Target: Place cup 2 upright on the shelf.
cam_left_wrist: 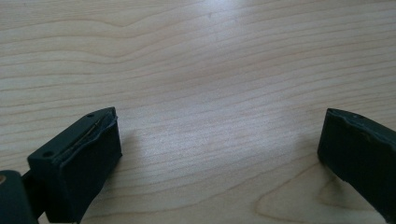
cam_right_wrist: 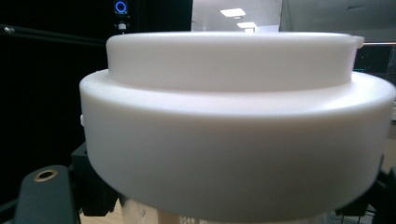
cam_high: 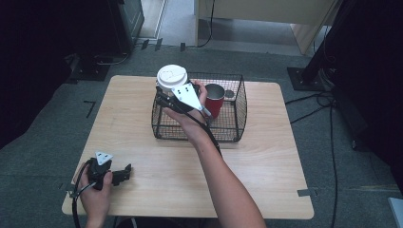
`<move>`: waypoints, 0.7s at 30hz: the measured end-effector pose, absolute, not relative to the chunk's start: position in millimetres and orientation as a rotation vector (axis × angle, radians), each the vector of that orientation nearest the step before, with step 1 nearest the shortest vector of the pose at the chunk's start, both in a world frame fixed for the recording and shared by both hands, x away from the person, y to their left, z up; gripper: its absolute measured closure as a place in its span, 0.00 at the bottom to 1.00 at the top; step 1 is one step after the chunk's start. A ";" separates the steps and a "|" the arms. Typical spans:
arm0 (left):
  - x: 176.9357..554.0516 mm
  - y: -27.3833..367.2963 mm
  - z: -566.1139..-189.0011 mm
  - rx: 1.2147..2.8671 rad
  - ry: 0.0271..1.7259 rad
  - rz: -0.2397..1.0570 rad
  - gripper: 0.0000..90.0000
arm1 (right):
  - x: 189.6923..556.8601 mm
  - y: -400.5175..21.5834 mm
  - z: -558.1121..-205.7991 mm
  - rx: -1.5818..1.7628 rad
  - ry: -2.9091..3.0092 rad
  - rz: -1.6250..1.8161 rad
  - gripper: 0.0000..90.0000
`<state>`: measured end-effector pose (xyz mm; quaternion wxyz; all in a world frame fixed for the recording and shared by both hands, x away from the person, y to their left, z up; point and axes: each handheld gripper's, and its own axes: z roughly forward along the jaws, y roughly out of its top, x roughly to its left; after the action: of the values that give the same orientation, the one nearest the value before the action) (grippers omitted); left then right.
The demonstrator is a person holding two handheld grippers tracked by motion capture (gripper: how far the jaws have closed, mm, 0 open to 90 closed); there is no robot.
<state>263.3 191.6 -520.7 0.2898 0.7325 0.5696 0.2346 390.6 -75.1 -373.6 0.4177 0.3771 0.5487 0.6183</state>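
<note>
The paper cup (cam_high: 171,79) with its white lid (cam_right_wrist: 236,116) sits between the jaws of the right gripper (cam_high: 164,97), held above the near-left corner of the wire basket (cam_high: 237,102), with the lid well above the basket's rim. In the right gripper view the lid looms close, and the black jaws press against the cup's sides just under the lid's brim, so the gripper is closed onto the cup and carries it. The person's right hand (cam_high: 187,114) wraps the gripper body, and the forearm crosses the table (cam_high: 266,156) from the near edge. Inside the basket, just to the right of the cup and hand, stands a red mug (cam_high: 215,99) with a metal inside, upright; the hand and gripper partly cover it. The left gripper (cam_high: 124,172) rests low at the table's near-left corner in the left hand (cam_high: 95,190), well apart from the basket. Its jaws stand wide apart with bare wood between them, holding nothing.
</note>
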 end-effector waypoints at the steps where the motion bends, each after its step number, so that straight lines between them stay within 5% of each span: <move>1: 263.3 191.6 -520.7 1.955 1.520 0.626 0.00 | 393.2 -74.8 -375.8 0.951 1.376 1.543 0.17; 21: 263.2 191.6 -520.7 1.955 1.519 0.626 0.00 | 437.2 -73.9 -418.9 1.087 1.415 1.434 0.17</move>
<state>263.2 191.6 -520.7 0.2897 0.7328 0.5693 0.2345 437.2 -73.9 -418.9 0.4135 0.4323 0.5627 0.5705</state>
